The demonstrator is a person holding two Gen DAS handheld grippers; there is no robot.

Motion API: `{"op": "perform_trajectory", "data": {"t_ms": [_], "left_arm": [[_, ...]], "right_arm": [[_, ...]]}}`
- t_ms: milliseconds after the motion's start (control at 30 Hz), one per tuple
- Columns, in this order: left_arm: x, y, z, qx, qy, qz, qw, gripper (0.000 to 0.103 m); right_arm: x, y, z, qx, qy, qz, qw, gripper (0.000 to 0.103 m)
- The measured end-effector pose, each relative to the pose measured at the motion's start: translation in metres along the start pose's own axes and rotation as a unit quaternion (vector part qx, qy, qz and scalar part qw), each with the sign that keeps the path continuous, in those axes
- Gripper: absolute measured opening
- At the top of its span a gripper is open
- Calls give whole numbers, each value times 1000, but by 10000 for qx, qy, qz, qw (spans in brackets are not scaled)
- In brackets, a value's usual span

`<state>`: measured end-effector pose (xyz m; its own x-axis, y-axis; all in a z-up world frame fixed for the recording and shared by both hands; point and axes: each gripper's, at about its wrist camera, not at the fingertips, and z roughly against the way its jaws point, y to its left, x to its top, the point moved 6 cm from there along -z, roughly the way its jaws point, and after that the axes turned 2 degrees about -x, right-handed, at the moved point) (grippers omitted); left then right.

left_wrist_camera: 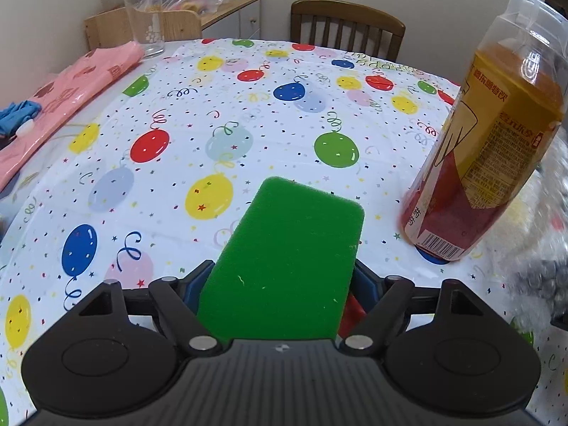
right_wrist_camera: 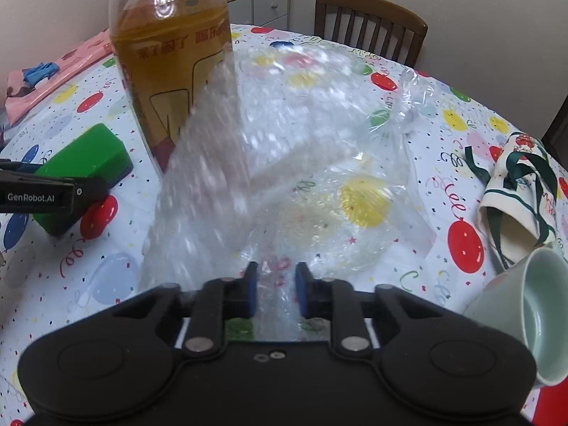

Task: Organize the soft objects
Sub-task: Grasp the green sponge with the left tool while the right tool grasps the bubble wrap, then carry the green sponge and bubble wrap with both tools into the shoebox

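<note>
Left gripper (left_wrist_camera: 282, 277) clamped around green sponge (left_wrist_camera: 291, 255) on balloon tablecloth (left_wrist_camera: 198, 113); right gripper (right_wrist_camera: 274, 293) pinched nearly closed on bubble wrap (right_wrist_camera: 248, 163) beside drink bottle (right_wrist_camera: 170, 60).

Bubble wrap (right_wrist_camera: 220, 163) motion-blurred; bottle (right_wrist_camera: 170, 53) top cropped.

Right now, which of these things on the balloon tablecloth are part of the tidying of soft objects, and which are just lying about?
Part of the job:
green rectangular foam sponge, gripped by the left fingers
clear bubble wrap sheet, pinched by the right fingers

Just lying about:
tall plastic bottle of amber drink
pale green ceramic cup
clear drinking glass
</note>
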<state>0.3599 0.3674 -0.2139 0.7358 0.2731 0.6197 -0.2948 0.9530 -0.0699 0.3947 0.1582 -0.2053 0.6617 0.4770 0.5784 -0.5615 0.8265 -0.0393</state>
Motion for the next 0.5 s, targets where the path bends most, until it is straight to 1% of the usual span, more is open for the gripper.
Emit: {"op": "perform_trajectory", "data": {"t_ms": [100,267,500], "left_arm": [[-1,-1,5,-67,-25,87,9999,79],[-2,-6,18,-118,-70,156,9998,79],[-6,-14,41,-328,-54,320,9989,79]], "right_arm": [[-3,-1,9,3,-76,-33,10000,11],[-8,-2,29,147,-188,-127,9996,9],[-14,-7,64,338,-387,-353,9981,8]]}}
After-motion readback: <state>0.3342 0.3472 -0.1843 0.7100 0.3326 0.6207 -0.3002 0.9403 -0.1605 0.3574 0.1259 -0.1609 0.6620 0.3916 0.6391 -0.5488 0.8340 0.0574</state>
